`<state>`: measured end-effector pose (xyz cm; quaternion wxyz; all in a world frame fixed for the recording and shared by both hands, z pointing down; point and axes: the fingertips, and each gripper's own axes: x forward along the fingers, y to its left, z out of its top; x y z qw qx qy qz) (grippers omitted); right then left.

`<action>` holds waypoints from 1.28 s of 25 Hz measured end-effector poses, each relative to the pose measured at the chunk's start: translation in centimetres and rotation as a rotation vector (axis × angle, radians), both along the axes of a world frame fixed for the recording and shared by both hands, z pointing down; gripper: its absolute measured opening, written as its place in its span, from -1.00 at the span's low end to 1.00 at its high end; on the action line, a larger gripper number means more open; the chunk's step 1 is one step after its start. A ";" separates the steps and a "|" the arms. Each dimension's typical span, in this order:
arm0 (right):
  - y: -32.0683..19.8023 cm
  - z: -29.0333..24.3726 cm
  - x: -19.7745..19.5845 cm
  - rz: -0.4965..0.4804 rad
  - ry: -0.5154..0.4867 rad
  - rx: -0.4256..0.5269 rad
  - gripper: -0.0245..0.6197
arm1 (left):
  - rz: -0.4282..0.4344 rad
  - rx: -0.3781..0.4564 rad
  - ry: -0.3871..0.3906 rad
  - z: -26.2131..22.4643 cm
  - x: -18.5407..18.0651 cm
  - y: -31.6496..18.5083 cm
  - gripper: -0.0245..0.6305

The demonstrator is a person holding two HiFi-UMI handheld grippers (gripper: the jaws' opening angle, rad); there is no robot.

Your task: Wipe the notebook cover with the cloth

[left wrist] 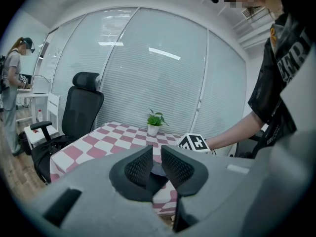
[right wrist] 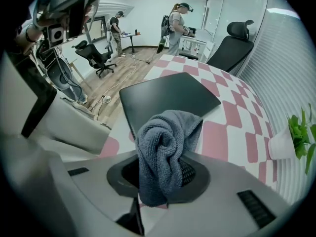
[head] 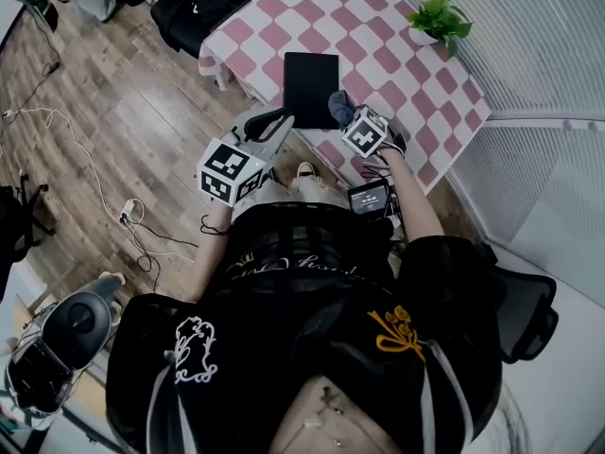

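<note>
A black notebook (head: 311, 85) lies flat on the pink-and-white checked table (head: 397, 64), near its front edge. My right gripper (head: 342, 113) is shut on a bunched grey cloth (right wrist: 163, 142), which hangs just above the notebook's near corner (right wrist: 168, 95); whether it touches the cover I cannot tell. My left gripper (head: 280, 117) hovers at the table's front edge beside the notebook's left near corner. Its jaws stand almost together in the left gripper view (left wrist: 156, 157), with nothing held between them.
A small potted plant (head: 440, 17) stands at the table's far right corner. A black office chair (left wrist: 81, 107) sits beside the table's left end. Cables run over the wooden floor (head: 132, 216). Other people (right wrist: 175, 23) stand at desks far back.
</note>
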<state>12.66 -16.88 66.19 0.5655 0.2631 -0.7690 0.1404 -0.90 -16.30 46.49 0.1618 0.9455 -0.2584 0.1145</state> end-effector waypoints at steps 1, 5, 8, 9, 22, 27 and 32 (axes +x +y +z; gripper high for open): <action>0.6 0.0 -0.1 0.005 -0.005 -0.001 -0.66 | 0.005 -0.001 0.001 0.1 0.0 0.2 -0.78; 3.0 0.2 -0.2 0.028 -0.007 -0.015 -0.66 | 0.026 0.001 0.004 0.0 -0.1 1.0 -0.78; 4.6 0.3 -0.9 0.040 -0.024 -0.027 -0.66 | 0.039 0.003 0.008 0.0 -0.4 1.5 -0.78; 4.9 0.2 -1.1 0.050 -0.032 -0.026 -0.66 | 0.042 0.002 0.008 0.1 -0.5 1.7 -0.78; 4.4 -7.3 -4.5 0.481 -0.341 0.127 -0.66 | 0.075 -0.036 0.009 2.3 -4.9 2.2 -0.78; 5.1 -10.0 -7.2 0.531 -0.457 0.165 -0.66 | 0.070 -0.039 0.018 2.4 -5.4 2.4 -0.78; 5.9 -12.2 -8.2 0.544 -0.509 0.194 -0.66 | 0.037 -0.035 0.030 2.0 -5.7 3.2 -0.78</action>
